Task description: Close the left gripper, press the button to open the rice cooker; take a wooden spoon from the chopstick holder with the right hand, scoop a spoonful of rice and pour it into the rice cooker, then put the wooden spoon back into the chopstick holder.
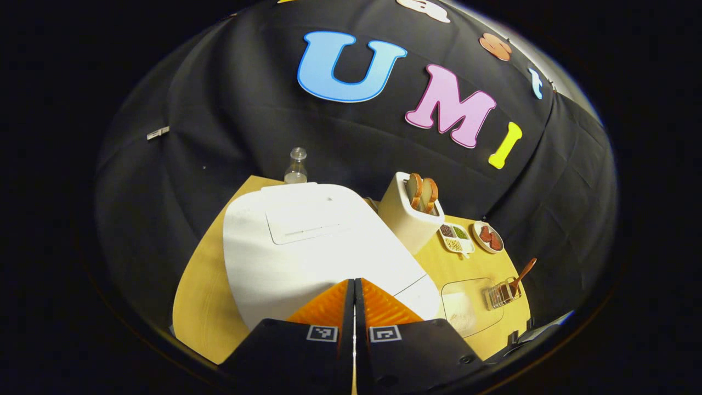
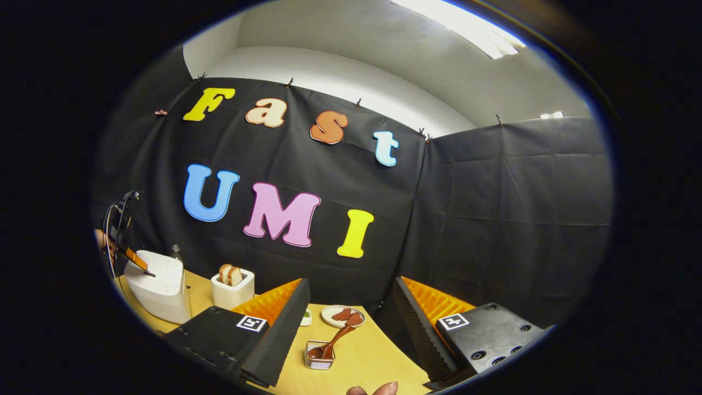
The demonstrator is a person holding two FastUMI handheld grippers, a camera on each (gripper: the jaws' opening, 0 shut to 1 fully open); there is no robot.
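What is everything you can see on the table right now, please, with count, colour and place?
Table: one, light wood, under everything.
Rice cooker: one, white, lid down, nearest the left gripper.
Bottle: one, clear, behind the rice cooker.
Toaster: one, cream, two bread slices standing in it, beside the rice cooker.
Divided dish: one, white, mixed grains, next to the toaster.
Plate: one, reddish pieces on it, beyond the divided dish.
Rice tray: one, clear, white rice inside.
Chopstick holder: one, clear, in front of the right gripper.
Wooden spoon: one, brown, leaning in the chopstick holder.
Left gripper: orange and black, jaws shut, over the rice cooker.
Right gripper: orange and black, jaws open.
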